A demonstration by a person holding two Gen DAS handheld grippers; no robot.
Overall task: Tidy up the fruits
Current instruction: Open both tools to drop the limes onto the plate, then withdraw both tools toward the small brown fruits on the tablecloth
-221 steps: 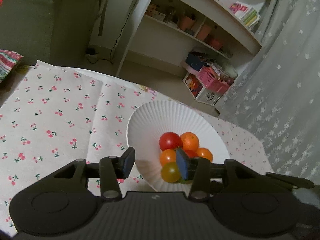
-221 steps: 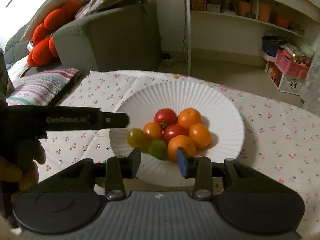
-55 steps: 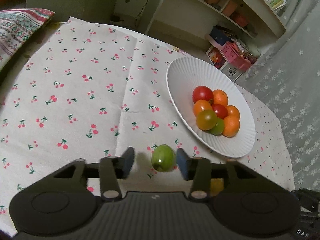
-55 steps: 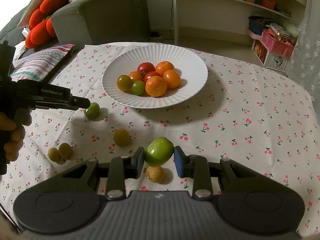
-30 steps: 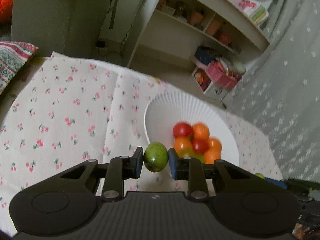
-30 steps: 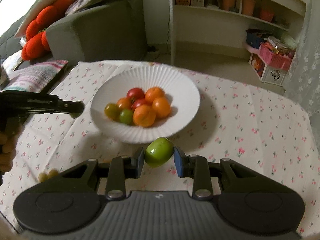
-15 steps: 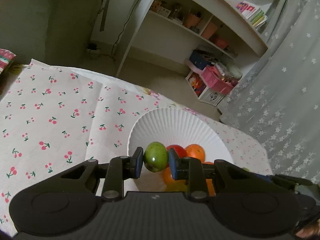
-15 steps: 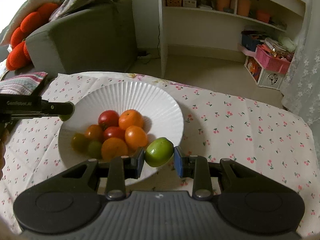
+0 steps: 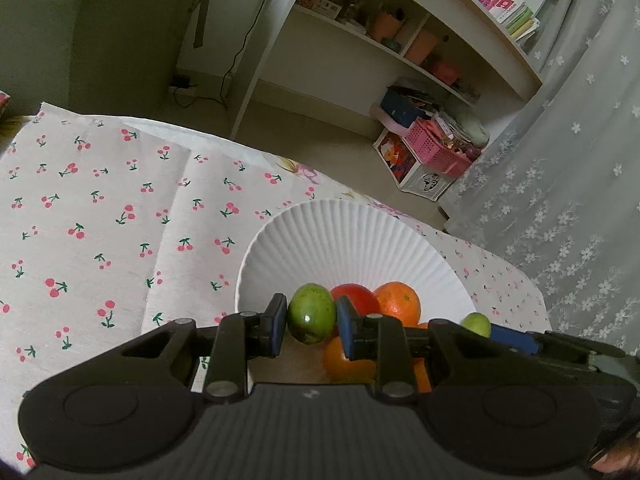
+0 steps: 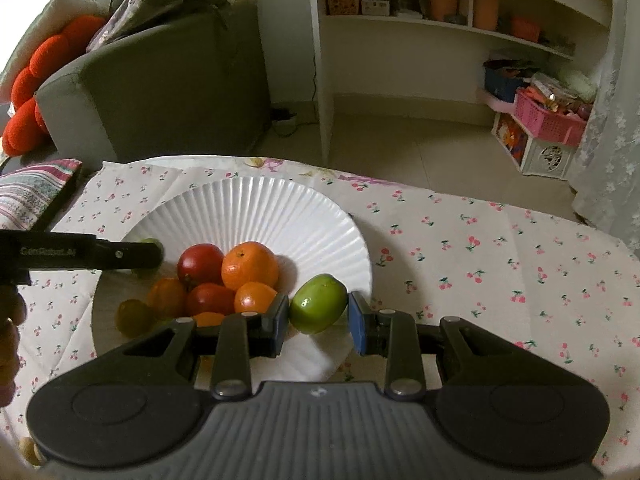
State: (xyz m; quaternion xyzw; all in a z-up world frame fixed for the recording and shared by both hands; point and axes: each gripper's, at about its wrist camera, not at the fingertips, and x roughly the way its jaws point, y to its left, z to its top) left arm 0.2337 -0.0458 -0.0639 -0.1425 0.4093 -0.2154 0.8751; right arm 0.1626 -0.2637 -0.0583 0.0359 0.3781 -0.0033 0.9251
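A white ribbed plate (image 9: 352, 236) (image 10: 280, 216) on the cherry-print tablecloth holds a pile of red tomatoes (image 10: 200, 260) and oranges (image 10: 250, 266). My left gripper (image 9: 311, 322) is shut on a small green fruit (image 9: 311, 312) and hangs over the plate's near left rim. Over the plate's right edge my right gripper (image 10: 318, 314) is shut on a larger green fruit (image 10: 319, 308). In the right wrist view the left gripper's arm (image 10: 80, 256) reaches in from the left; in the left wrist view the right gripper's fruit (image 9: 475, 324) shows low on the right.
A grey armchair (image 10: 160, 80) with red cushions stands behind the table. White shelves (image 10: 440, 20) and a pink basket (image 10: 548, 120) sit on the floor beyond. A lace curtain (image 9: 580, 160) hangs at the right. Small yellowish fruits (image 10: 30, 450) lie near the table's front left.
Both grippers moved forward over the plate with their green fruits still held. The plate and its pile now lie closer under the fingers.
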